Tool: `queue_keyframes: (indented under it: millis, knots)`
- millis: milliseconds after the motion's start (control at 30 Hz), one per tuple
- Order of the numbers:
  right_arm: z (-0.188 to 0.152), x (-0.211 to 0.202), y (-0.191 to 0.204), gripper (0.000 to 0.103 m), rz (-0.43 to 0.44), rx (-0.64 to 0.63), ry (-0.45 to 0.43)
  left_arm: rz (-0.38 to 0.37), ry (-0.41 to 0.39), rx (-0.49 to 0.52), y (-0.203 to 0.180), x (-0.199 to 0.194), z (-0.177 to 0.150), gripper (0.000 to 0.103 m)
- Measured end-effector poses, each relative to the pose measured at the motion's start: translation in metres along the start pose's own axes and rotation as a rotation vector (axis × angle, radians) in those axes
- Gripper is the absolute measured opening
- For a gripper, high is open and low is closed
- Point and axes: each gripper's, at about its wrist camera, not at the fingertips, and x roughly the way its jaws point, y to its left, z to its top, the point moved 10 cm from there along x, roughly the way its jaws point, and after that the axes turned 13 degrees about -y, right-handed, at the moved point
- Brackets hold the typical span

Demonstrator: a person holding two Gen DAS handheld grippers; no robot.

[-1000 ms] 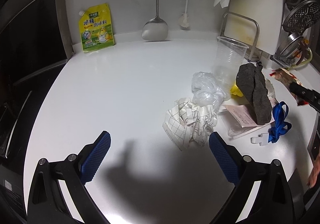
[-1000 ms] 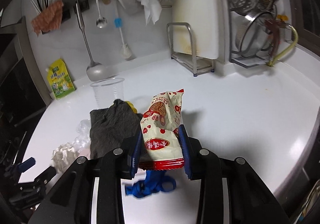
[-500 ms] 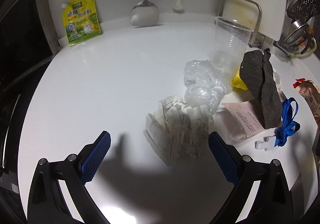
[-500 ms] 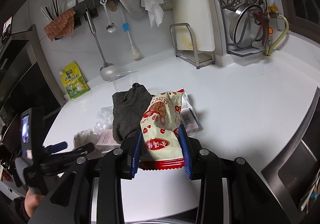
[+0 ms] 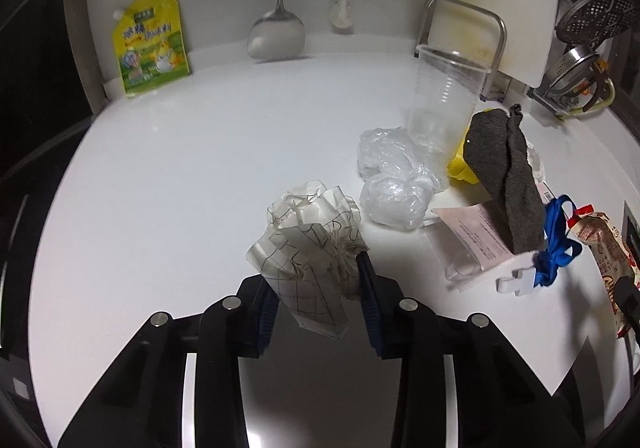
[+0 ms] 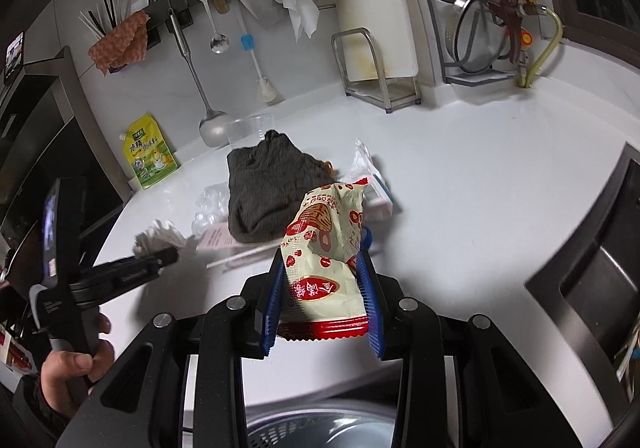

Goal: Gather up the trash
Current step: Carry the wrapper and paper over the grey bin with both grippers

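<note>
My left gripper (image 5: 318,288) is shut on a crumpled white checked paper (image 5: 312,244) on the white counter (image 5: 180,176). My right gripper (image 6: 322,288) is shut on a cream and red snack wrapper (image 6: 324,244) and holds it above the counter's front edge. The wrapper also shows in the left wrist view (image 5: 604,248) at the far right. On the counter lie crumpled clear plastic (image 5: 394,176), a clear plastic cup (image 5: 444,100), a dark grey cloth (image 5: 504,172), a pink paper slip (image 5: 476,236) and a blue ribbon (image 5: 556,240).
A yellow seasoning pouch (image 5: 150,40) leans on the back wall beside a hanging ladle (image 5: 276,36). A cutting board in a metal rack (image 6: 376,48) and a dish rack (image 6: 476,28) stand at the back right. A metal bin rim (image 6: 320,432) shows below the right gripper.
My left gripper moved forward and closed on the checked paper. My right gripper pulled back and up with the wrapper, away from the pile.
</note>
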Motion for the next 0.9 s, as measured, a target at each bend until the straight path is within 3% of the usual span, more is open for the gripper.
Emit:
queue_keyframes:
  millis: [500, 900]
  knots:
    - [-0.014, -0.07, 0.013, 0.034, -0.023, -0.005, -0.047, -0.037, -0.13, 0.06, -0.013, -0.111, -0.015, 0.036]
    - [-0.053, -0.131, 0.036, 0.034, -0.015, -0.03, -0.044, -0.109, -0.174, 0.104, -0.042, -0.171, -0.052, 0.036]
